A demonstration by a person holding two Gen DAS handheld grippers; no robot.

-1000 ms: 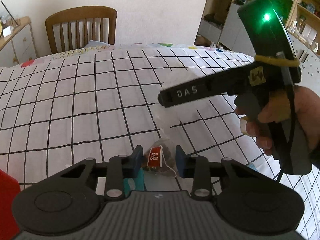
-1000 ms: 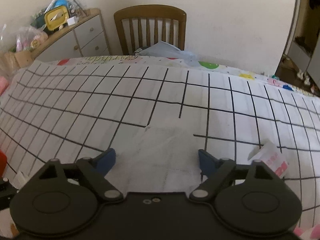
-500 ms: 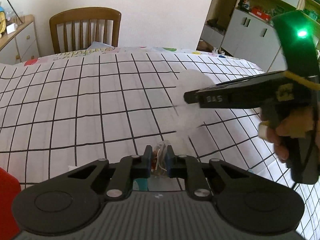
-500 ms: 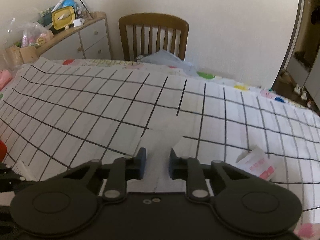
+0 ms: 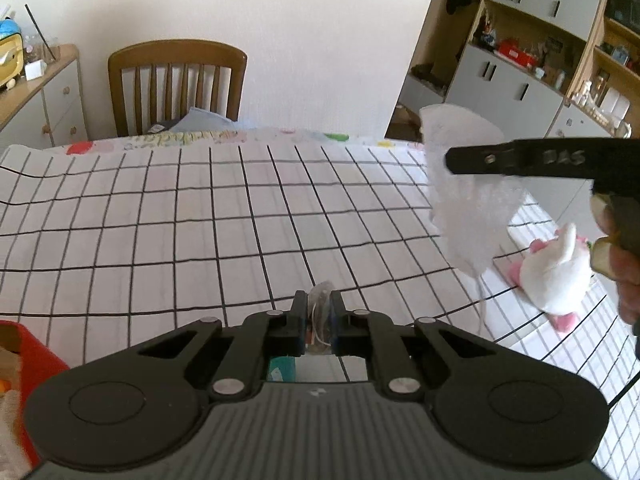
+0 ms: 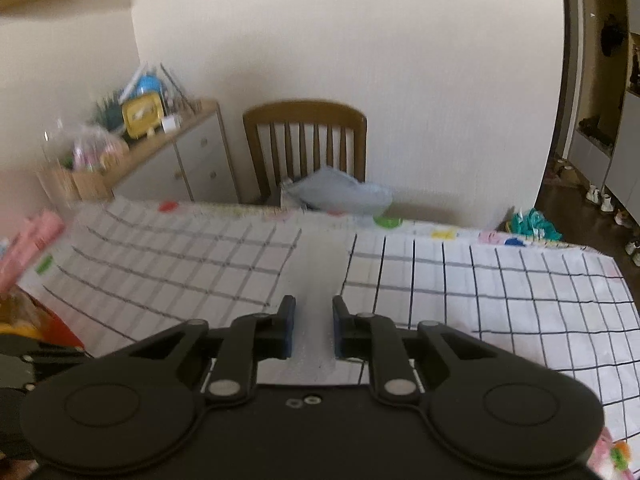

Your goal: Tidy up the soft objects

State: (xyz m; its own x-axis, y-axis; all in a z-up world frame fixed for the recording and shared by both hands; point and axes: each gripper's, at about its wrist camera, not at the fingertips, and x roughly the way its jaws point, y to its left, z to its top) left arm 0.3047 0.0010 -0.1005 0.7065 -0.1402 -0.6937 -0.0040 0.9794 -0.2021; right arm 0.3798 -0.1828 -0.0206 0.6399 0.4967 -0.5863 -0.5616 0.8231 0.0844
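Both hand-held grippers have closed and risen since earlier: our left hand-held gripper (image 5: 319, 312) pinches a tea bag (image 5: 318, 322), our right hand-held gripper (image 6: 314, 330) a white sheet (image 5: 464, 200). The bag is mostly hidden between the pads; the right view is blurred.

Your table (image 5: 160, 220) wears a white cloth (image 6: 520, 300) gridded with black lines. A pink-and-white plush toy (image 5: 554, 276) lies on it at your right, and a red box (image 5: 36, 364) sits at its left edge.

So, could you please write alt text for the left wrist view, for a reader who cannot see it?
The left tool is shut on a small tea bag above a white tablecloth with a black grid. At the right, the right tool holds up a translucent white sheet, with a white and pink plush toy lying below it. A wooden chair stands behind the table.
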